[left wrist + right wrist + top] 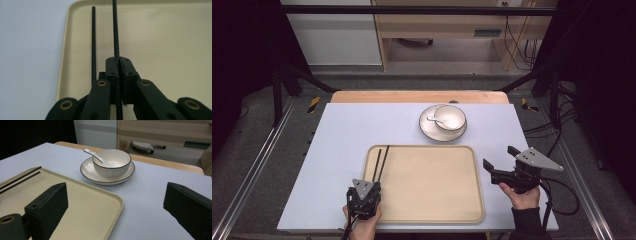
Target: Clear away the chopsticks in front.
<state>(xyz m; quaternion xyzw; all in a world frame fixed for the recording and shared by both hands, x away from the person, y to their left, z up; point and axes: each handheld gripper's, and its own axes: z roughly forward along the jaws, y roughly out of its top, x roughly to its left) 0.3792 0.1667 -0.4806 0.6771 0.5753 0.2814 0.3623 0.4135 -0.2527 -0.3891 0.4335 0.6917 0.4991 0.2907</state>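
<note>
The pale grey tabletop (pixel 342 150) carries everything, and the beige tray (pixel 427 190) serves as the landmark, lying at the tabletop's near edge, about midway across; the left claw (pixel 368 192) sits over the tray's near left corner, held in a hand (pixel 362 225) that comes in from the bottom of the high view, its grey three-cornered plate on top; the right claw (pixel 498 159) hovers just off the tray's right rim, over bare tabletop, in the other hand (pixel 524 197), with a dark sleeve behind it; beyond the tray's far right corner, apart from the rim, stands a white plate (pixel 428 131) with a dark edge; a white bowl (pixel 451 118) sits on that plate, toward its right; a white spoon (pixel 432 119) rests in the bowl with its handle leaning over the bowl's left rim; two black chopsticks (pixel 381 162) lie along the tray's left side, running from near to far; in the left gripper view the left claw is pressed together on one chopstick (pixel 116 30), which passes between the pads, while the other chopstick (pixel 93 42) lies just beside it on the tray floor, outside the grip; in the right gripper view the right claw stands spread wide, with nothing between its pads.
</note>
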